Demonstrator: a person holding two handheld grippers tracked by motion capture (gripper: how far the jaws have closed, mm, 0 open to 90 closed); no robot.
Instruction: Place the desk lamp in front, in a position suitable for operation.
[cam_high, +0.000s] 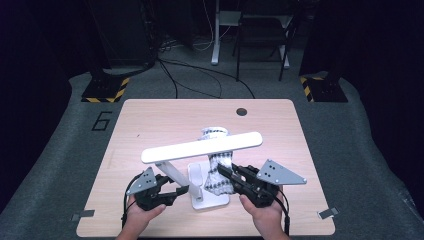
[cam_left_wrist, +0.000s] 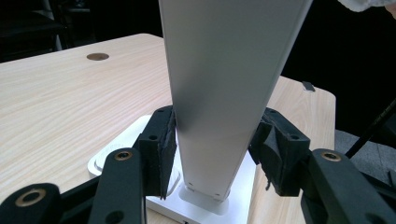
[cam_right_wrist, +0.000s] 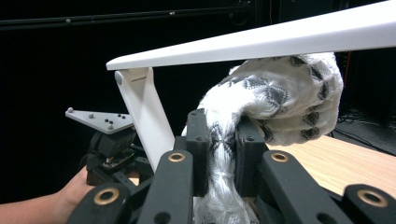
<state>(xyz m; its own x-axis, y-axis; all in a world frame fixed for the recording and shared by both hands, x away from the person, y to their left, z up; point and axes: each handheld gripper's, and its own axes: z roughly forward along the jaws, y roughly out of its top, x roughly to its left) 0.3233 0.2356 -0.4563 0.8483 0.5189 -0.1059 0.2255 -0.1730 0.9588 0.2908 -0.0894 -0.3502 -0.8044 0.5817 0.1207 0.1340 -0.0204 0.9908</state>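
A white lamp (cam_high: 200, 150) stands near the front middle of the pale wood desk (cam_high: 150, 120). It has a flat square base (cam_high: 207, 200), a slanted flat arm (cam_high: 170, 172) rising from it, and a long slim head (cam_high: 215, 145) that lies nearly level across the top. The surfaces are smooth and matt, plain white.

A cloth (cam_high: 220, 172), white knit with a dark grey pattern and a fuzzy pile, hangs over the head and down behind it to the base. In the right gripper view the cloth (cam_right_wrist: 280, 98) bunches up right under the head (cam_right_wrist: 261, 42) and touches it.

The left claw (cam_high: 181, 190) sits at the foot of the arm. In the left gripper view the claw (cam_left_wrist: 212, 149) has its jaws on either side of the arm (cam_left_wrist: 224, 93); the left pad presses the arm's edge, the right pad is at the other edge, so it is clamped on the arm or very nearly.

The right claw (cam_high: 223, 170) is closed on the lower part of the cloth; the right gripper view shows the claw (cam_right_wrist: 224, 149) pinching a fold between its jaws.

A large "6" (cam_high: 102, 120) is marked on the grey floor (cam_high: 65, 135) left of the desk. No writing can be read on the lamp or the cloth.
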